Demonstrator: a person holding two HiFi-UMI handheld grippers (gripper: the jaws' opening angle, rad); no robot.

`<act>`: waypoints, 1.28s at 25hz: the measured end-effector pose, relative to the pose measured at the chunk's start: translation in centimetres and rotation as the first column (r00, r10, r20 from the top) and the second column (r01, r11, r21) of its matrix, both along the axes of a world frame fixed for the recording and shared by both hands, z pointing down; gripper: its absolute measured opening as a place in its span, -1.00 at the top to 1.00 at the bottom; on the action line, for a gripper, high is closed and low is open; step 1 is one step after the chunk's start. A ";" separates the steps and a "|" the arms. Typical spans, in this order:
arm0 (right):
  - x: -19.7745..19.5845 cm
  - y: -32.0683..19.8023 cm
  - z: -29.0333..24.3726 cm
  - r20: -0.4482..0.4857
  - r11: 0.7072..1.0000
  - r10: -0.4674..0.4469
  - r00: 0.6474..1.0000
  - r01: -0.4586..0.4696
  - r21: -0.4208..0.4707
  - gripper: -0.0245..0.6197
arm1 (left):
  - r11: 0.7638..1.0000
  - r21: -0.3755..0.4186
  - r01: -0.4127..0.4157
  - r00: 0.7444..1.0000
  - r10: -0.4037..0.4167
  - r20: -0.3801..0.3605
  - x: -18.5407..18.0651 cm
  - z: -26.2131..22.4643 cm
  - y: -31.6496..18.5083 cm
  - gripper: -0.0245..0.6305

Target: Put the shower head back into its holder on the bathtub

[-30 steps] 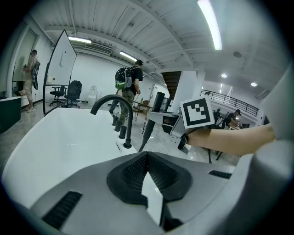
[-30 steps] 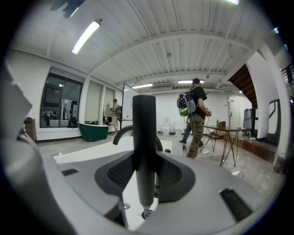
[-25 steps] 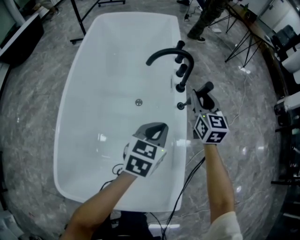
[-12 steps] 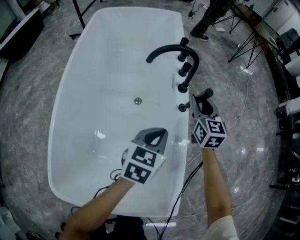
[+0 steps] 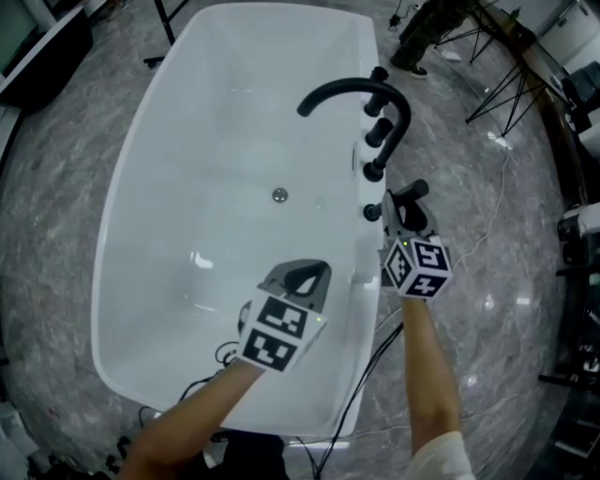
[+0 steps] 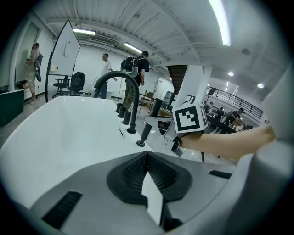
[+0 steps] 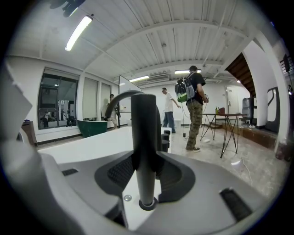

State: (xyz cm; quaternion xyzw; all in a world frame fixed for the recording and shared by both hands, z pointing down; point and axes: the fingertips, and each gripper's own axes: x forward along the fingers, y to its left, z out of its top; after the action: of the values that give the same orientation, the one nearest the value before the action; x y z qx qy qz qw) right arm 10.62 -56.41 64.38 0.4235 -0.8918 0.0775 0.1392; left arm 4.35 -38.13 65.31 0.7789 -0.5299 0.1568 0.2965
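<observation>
Right gripper (image 5: pixel 401 208), forearm outside the bathtub (image 5: pixel 141 234), points slightly down, jaws clamped on shower head (image 7: pixel 143 133). Shower head is near-upright, top tipped outward, lower end at holder (image 6: pixel 138 143) on right rim. Left gripper (image 5: pixel 298 277) hovers over the tub, jaws closed, empty.

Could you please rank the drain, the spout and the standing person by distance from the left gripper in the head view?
1. Drain, in the tub, just ahead of the left gripper.
2. Spout, over the right rim.
3. Person, beyond the far end.
</observation>
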 end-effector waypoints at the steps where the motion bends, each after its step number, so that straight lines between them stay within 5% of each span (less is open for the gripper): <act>1: 0.1 0.0 0.1 0.001 1.000 0.000 1.000 0.000 0.001 0.47 | 1.000 -0.002 0.001 1.000 -0.001 0.001 0.0 0.1 0.0 0.90; 32: 1.6 2.1 1.9 -0.066 0.997 0.060 0.996 -0.064 -0.050 0.40 | 0.999 0.029 -0.023 1.000 0.023 0.010 0.9 -1.5 0.6 0.90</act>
State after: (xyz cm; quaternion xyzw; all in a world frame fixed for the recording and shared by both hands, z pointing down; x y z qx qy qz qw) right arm 12.19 -54.26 66.26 0.4494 -0.8709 0.0915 0.1766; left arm 5.26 -37.54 63.78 0.7885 -0.5245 0.1561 0.2808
